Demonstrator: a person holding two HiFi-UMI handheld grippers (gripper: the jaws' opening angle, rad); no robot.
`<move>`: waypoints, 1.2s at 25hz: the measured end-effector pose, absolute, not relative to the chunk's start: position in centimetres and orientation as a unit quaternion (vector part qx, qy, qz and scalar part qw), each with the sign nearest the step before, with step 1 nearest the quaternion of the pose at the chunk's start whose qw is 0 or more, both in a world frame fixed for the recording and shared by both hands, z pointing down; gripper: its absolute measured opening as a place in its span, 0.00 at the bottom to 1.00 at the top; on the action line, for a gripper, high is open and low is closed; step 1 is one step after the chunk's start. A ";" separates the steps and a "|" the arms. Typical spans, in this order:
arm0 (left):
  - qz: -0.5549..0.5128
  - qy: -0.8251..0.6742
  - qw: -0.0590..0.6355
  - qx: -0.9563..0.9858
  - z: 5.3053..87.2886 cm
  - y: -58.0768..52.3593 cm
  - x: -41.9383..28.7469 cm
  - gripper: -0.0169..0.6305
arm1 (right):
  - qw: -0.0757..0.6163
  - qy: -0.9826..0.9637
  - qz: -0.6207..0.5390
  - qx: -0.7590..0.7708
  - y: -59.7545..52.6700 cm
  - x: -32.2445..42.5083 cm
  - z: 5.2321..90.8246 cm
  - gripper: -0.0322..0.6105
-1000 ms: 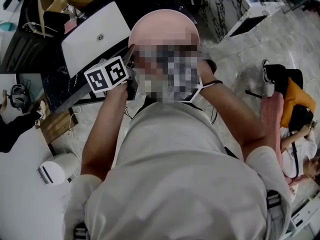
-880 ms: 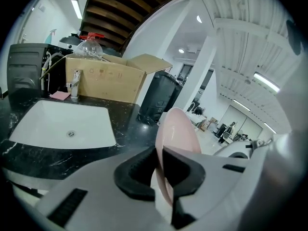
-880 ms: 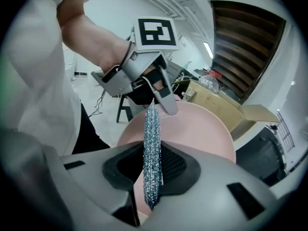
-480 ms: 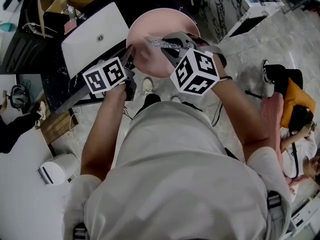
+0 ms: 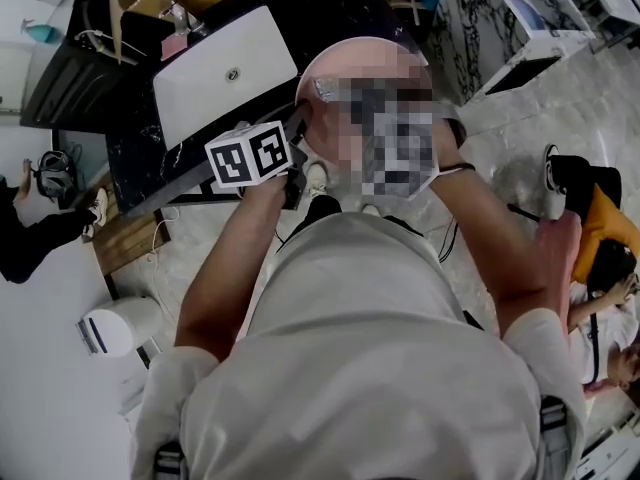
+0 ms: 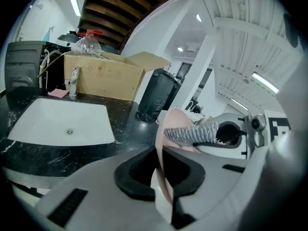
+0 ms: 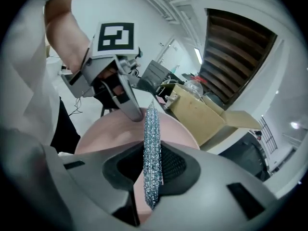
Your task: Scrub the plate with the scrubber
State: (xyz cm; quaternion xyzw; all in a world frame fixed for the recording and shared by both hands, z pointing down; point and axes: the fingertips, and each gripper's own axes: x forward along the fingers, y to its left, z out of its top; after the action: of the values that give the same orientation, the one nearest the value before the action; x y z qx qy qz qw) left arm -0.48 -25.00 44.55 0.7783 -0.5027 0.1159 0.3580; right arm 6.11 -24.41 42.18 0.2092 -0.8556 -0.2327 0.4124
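Note:
A pink plate (image 5: 345, 60) is held in the air by its rim, with my left gripper (image 5: 298, 128) shut on it. The rim (image 6: 166, 177) sits between the dark pads, and the jaws have just been opening slightly around it. My right gripper (image 7: 151, 182) is shut on a silver mesh scrubber (image 7: 151, 143), whose edge lies against the plate's face (image 7: 106, 134). The left gripper view shows the scrubber (image 6: 190, 134) reaching over the plate (image 6: 175, 121) from my right gripper (image 6: 231, 136). In the head view a mosaic patch hides the right gripper, and only the scrubber's tip (image 5: 328, 90) shows.
Below the plate are a white sink basin (image 5: 225, 73) in a black marble counter (image 6: 120, 124), a cardboard box (image 6: 103, 76) and a dark bin (image 6: 154, 97). A white round appliance (image 5: 115, 328) stands on the floor at the left. A person (image 5: 600, 258) sits at the right.
The head view has shifted, so plate, sink and grippers sit further right in the picture. The right gripper has moved slightly with the scrubber over the plate. The left gripper keeps its hold.

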 end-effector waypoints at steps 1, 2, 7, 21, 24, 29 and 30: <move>0.114 -0.505 0.357 0.777 44.5 -25.1 -0.9 0.06 | 0.413 -0.858 -0.235 0.196 -23.7 5.5 42.6 0.17; 0.112 -0.509 0.356 0.776 44.4 -25.2 -1.4 0.06 | 0.414 -0.859 -0.238 0.184 -23.1 4.9 43.0 0.17; 0.092 -0.532 0.352 0.765 43.4 -25.9 -3.8 0.06 | 0.415 -0.870 -0.240 0.115 -19.3 3.2 45.0 0.17; 0.062 -0.566 0.363 0.737 43.7 -26.9 -8.9 0.05 | 0.396 -0.897 -0.181 0.073 -17.1 4.7 45.5 0.17; 0.055 -0.573 0.374 0.727 44.3 -26.9 -9.9 0.05 | 0.359 -0.918 -0.135 0.106 -18.5 6.2 43.1 0.17; 0.031 -0.600 0.382 0.703 44.5 -27.5 -14.2 0.05 | 0.278 -0.944 -0.064 0.164 -22.1 7.5 40.6 0.17; 0.024 -0.606 0.383 0.697 44.5 -27.7 -15.2 0.05 | 0.267 -0.946 -0.048 0.175 -22.6 7.8 40.5 0.17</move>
State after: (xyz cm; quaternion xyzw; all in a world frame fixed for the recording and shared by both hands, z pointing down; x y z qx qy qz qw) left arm -15.20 -27.68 44.51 0.6970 -0.6057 0.0238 0.3831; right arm 7.79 -22.59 40.53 0.1755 -0.9462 -0.0485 0.2675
